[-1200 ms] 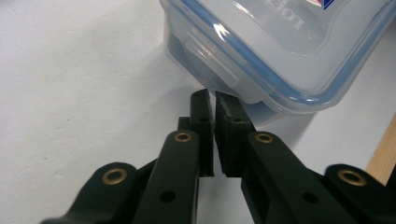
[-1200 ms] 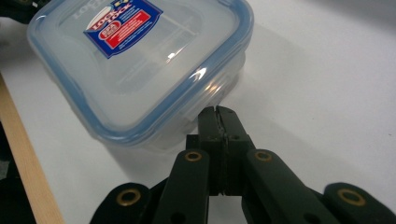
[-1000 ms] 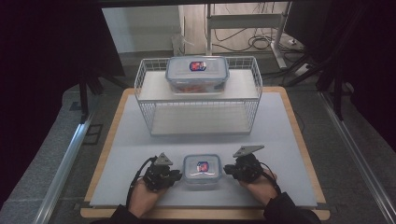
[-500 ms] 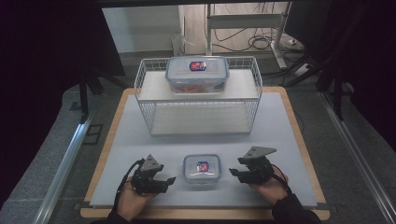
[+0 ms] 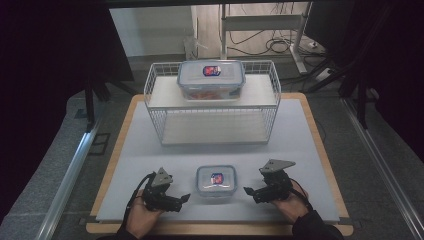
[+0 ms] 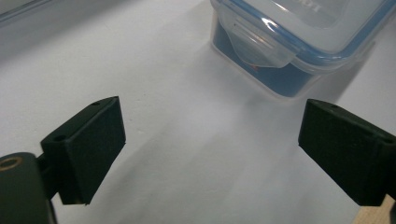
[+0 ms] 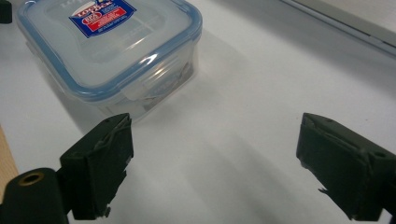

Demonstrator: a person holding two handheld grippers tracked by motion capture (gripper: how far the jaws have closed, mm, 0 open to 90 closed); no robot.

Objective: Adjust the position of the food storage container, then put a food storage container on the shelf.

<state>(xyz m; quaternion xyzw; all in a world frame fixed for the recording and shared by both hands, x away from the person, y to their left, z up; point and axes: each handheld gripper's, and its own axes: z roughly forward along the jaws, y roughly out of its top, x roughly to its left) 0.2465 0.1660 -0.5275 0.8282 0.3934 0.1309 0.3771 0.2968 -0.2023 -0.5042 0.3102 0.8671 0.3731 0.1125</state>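
Note:
A small clear food container [image 5: 215,180] with a blue-rimmed lid and a red-and-blue label sits on the white mat near the front edge. My left gripper [image 5: 184,198] rests to its left, jaws open, pointing at it, a short gap away. My right gripper [image 5: 247,190] mirrors it on the right side, also open and empty. In the left gripper view the small container [image 6: 299,42] lies ahead at upper right, its lid clip facing me. In the right gripper view the small container [image 7: 109,46] stands at upper left, beyond the left fingertip [image 7: 100,165].
A white wire rack [image 5: 212,102] stands at the back of the mat, with a larger lidded container [image 5: 211,78] on its top shelf. The mat lies on a wooden board [image 5: 325,150]. Dark curtains, a metal rail and floor cables surround the table.
Both grippers have drawn back from the small container, left going left, right going right, and now stand apart from it. The container has stayed in place.

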